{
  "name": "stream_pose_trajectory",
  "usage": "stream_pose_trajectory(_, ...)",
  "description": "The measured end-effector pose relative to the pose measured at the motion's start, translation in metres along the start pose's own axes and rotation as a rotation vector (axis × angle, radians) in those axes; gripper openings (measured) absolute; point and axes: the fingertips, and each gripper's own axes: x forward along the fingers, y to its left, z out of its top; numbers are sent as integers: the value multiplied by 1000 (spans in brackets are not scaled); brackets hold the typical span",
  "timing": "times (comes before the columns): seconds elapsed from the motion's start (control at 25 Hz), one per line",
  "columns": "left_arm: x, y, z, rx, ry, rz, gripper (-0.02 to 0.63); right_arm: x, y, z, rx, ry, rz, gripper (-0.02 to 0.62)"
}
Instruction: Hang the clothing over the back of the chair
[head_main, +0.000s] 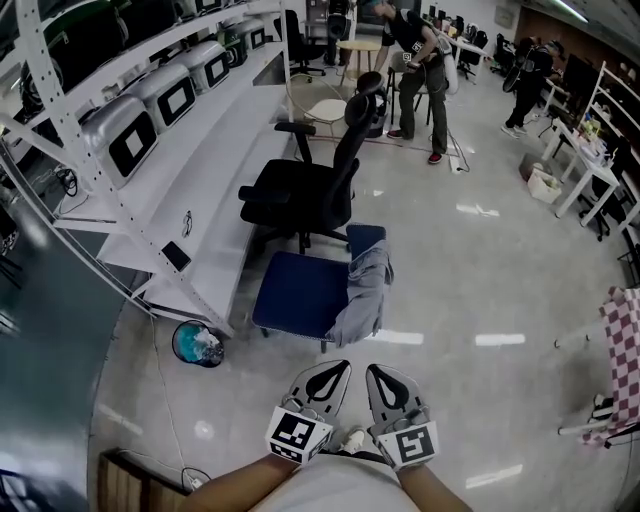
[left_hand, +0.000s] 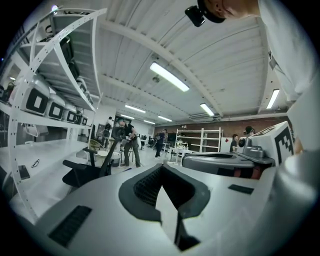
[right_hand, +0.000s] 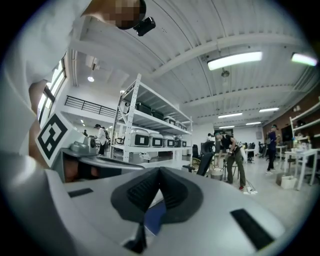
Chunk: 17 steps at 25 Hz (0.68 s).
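Note:
A blue chair (head_main: 298, 293) stands on the floor ahead of me, its back towards the right. Grey clothing (head_main: 364, 293) lies draped over that back and hangs down its side. Both grippers are held side by side low in the head view, short of the chair and apart from it. My left gripper (head_main: 335, 369) is shut with nothing in it, and its jaws (left_hand: 161, 169) meet at the tip. My right gripper (head_main: 378, 373) is shut and empty too; in the right gripper view (right_hand: 159, 172) a strip of the blue chair (right_hand: 155, 218) shows through the gap behind its pads.
A black office chair (head_main: 312, 185) stands just beyond the blue one. Long white shelving with a bench (head_main: 200, 150) runs along the left, a teal bucket (head_main: 198, 343) at its foot. A checked cloth (head_main: 625, 350) hangs at right. People work at the far end.

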Motion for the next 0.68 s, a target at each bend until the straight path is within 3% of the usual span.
stream_pose_trajectory(0.28,5,12,23,54,-54,65,9,-5,-3,13,-12,-51,-32,17)
stream_pose_trajectory(0.68,2,-15,41,125,-79,32,9,6,-5,30,-67,-76,-91,16)
